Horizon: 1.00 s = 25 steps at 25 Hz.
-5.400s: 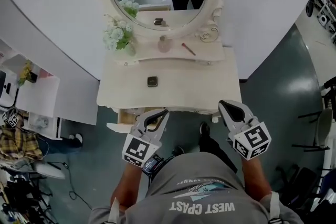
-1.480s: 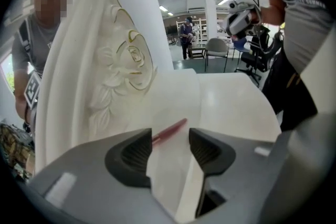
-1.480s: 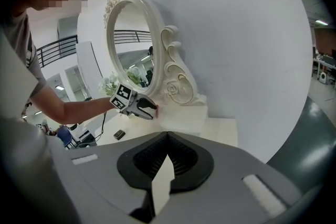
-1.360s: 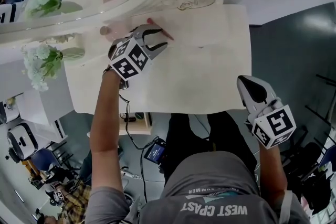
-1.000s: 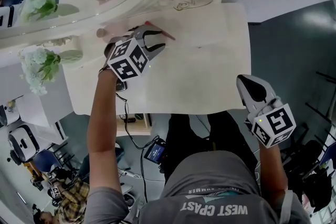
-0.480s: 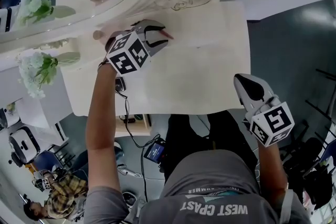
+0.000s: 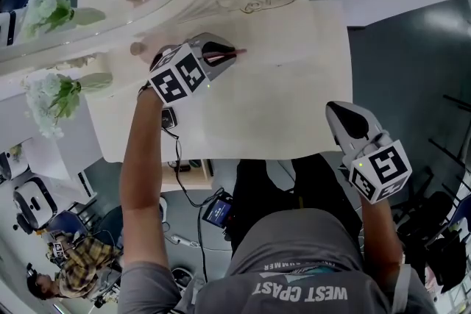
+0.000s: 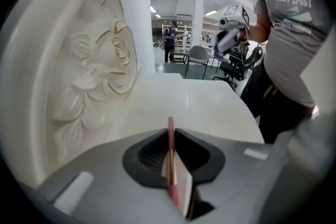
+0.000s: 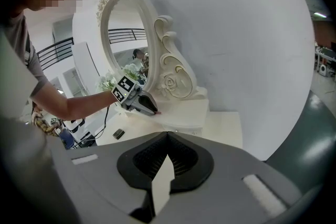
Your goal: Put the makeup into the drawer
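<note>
The left gripper (image 7: 232,54) is reaching over the raised back shelf (image 7: 276,29) of the vanity, just beside the carved mirror frame (image 8: 94,76). Its jaws have just been closing, and they are pinching a slim pink makeup pencil (image 8: 170,131) between the pads. The pencil is lying along the line of the jaws, with its tip poking out just ahead of the fingertips and the rest running back toward the gripper's body.

The pencil is looking light, stiff and thin, with a smooth round barrel, so it is likely to swivel or slide in a pinch near one end. A hold nearer its middle should be steadier, and the point probably needs sparing from knocks.

The right gripper (image 7: 336,109) is hovering off the tabletop (image 7: 294,106) at its front corner, well apart from the left one, jaws together on nothing.

What seems to be the open drawer (image 7: 193,174) is showing below the tabletop's front edge, behind the left gripper.
</note>
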Motion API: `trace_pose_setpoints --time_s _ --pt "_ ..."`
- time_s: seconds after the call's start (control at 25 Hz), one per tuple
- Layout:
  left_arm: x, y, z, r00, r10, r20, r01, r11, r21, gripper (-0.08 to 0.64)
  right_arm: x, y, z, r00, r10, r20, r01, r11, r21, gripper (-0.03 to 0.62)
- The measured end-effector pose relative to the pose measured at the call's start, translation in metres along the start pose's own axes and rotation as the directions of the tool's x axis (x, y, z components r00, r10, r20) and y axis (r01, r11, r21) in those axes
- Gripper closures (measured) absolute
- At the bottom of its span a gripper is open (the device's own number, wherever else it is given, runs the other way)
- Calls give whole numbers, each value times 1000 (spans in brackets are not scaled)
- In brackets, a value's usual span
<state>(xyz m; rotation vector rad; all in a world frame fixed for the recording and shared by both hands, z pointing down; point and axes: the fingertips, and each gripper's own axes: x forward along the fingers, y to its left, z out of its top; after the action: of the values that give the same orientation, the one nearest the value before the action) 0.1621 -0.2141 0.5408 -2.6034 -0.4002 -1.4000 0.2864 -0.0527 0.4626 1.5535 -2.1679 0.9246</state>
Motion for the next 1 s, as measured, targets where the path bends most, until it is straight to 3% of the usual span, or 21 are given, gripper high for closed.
trace_pose_setpoints --time_s 0.28,0.68,1.0 --pt "-3 1 -2 993 110 29 -108 992 -71 522 4 8 3 1000 10 -6 -10 1000 -12 591" --pt "-29 -21 -3 979 187 84 -176 977 -124 522 15 36 16 999 46 -6 -46 997 -57 591" --pt "-78 -31 -16 936 313 158 -261 923 -284 522 28 66 28 996 90 -12 -91 990 -112 591"
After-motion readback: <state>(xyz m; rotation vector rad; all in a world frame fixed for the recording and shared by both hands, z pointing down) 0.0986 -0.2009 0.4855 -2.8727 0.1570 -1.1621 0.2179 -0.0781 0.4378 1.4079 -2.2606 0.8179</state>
